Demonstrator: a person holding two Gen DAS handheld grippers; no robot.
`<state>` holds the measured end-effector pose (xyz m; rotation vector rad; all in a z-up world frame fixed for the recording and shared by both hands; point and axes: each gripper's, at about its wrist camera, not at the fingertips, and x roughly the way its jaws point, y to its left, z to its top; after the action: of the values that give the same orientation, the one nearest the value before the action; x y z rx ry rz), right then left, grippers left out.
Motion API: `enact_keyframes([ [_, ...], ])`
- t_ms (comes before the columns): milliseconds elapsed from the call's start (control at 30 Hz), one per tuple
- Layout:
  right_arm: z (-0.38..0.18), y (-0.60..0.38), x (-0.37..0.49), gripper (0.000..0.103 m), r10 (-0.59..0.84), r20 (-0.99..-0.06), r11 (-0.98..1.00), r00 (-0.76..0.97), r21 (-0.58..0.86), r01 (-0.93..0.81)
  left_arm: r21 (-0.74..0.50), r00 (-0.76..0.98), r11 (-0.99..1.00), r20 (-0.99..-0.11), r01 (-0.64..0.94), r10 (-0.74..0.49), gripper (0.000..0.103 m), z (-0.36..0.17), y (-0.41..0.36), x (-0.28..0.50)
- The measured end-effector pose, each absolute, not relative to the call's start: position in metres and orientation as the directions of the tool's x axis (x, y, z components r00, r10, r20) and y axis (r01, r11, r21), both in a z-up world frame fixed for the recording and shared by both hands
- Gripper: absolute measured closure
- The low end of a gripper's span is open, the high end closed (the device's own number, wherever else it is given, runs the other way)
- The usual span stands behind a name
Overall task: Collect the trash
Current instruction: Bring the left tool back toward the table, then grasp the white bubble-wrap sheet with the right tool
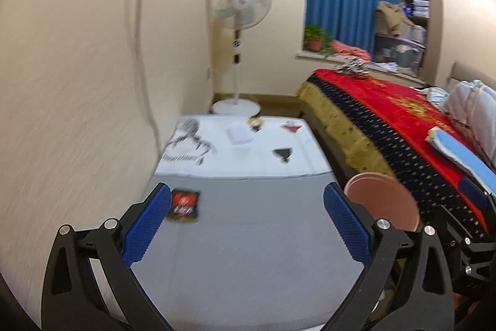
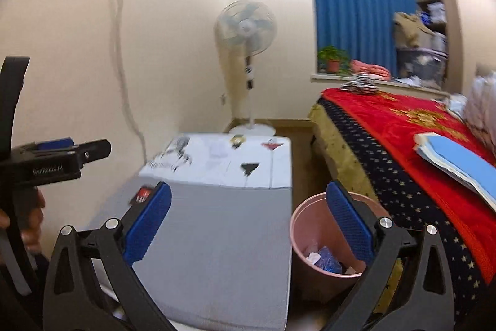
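A black and red wrapper (image 1: 183,204) lies on the grey table top (image 1: 248,238) by the wall; it also shows in the right wrist view (image 2: 142,195). A pink bin (image 2: 328,238) with scraps inside stands on the floor between table and bed; its rim shows in the left wrist view (image 1: 383,200). My left gripper (image 1: 248,222) is open and empty above the table, the wrapper just beyond its left finger. My right gripper (image 2: 249,222) is open and empty, its right finger over the bin. The left gripper's body (image 2: 55,158) shows at the left of the right wrist view.
A white printed cloth (image 1: 241,145) covers the table's far part, with a white paper (image 1: 239,133) on it. A standing fan (image 1: 238,30) is in the corner. A bed with a red blanket (image 1: 387,120) lies on the right. A cable (image 2: 124,76) hangs down the wall.
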<state>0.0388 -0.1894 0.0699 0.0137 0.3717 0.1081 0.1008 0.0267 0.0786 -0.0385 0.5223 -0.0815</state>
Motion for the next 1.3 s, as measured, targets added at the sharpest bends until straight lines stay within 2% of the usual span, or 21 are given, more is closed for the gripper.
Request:
enact_keyframes([
  [367,0.052,-0.185,0.061,0.005,0.154,-0.449,0.987,0.88,0.111,-0.116,-0.036,0.852,0.998,-0.524,-0.051,0.025,0.007,0.046,0.067,0.114],
  [633,0.049,-0.194,0.075,0.005,0.106,-0.467,0.993,0.878,0.1,-0.066,-0.039,0.833,0.994,-0.55,-0.098,0.061,0.007,0.03,0.085,0.151],
  [767,0.054,-0.203,0.09,0.005,0.091,-0.479,0.993,0.873,0.106,-0.045,-0.047,0.842,0.991,-0.533,-0.125,0.081,0.007,0.038,0.094,0.163],
  [933,0.063,-0.212,0.144,0.005,0.062,-0.498,0.995,0.865,0.1,-0.014,0.036,0.845,0.978,-0.498,-0.204,0.194,0.007,0.052,0.103,0.182],
  [1100,0.065,-0.2,0.237,0.005,0.059,-0.482,0.997,0.874,0.07,-0.028,-0.001,0.825,0.965,-0.518,-0.262,0.224,0.007,0.049,0.119,0.198],
  [1300,0.028,-0.163,0.369,0.005,0.07,-0.512,0.997,0.856,0.026,-0.066,-0.02,0.797,0.967,-0.571,-0.252,0.196,0.007,0.032,0.126,0.214],
])
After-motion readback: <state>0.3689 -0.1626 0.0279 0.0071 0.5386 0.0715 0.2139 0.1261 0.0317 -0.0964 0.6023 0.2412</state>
